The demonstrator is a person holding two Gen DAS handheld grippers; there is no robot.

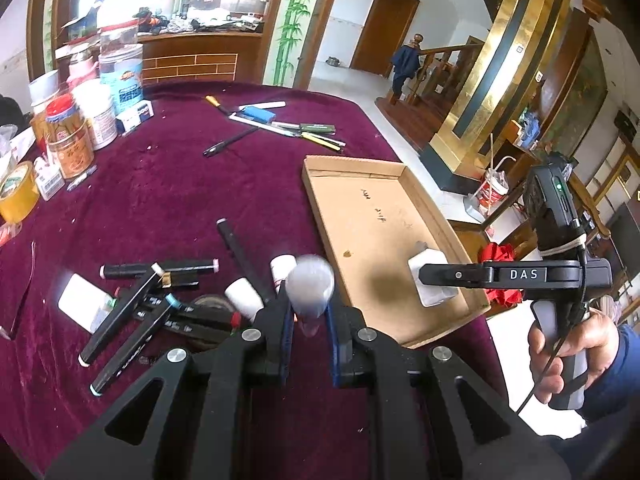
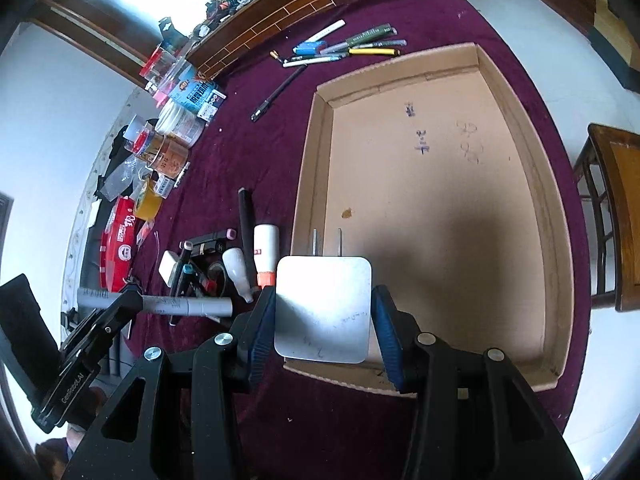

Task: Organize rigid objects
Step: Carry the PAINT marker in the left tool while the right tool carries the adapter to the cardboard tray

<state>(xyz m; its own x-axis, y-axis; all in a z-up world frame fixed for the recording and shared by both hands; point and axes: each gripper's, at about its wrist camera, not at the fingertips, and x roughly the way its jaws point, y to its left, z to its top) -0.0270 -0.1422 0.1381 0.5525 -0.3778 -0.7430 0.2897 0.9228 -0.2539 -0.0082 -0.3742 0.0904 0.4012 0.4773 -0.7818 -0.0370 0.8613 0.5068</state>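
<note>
My left gripper is shut on a grey marker pen, held end-on above the pile of black markers; it also shows in the right wrist view. My right gripper is shut on a white plug adapter, its two prongs pointing forward, over the near left corner of the open cardboard box. In the left wrist view the adapter hangs just inside the box near its front right wall.
Two white bottles and a black stick lie beside the marker pile. More pens lie at the far side of the purple tablecloth. Jars, cans and tape crowd the left edge. A wooden chair stands right of the table.
</note>
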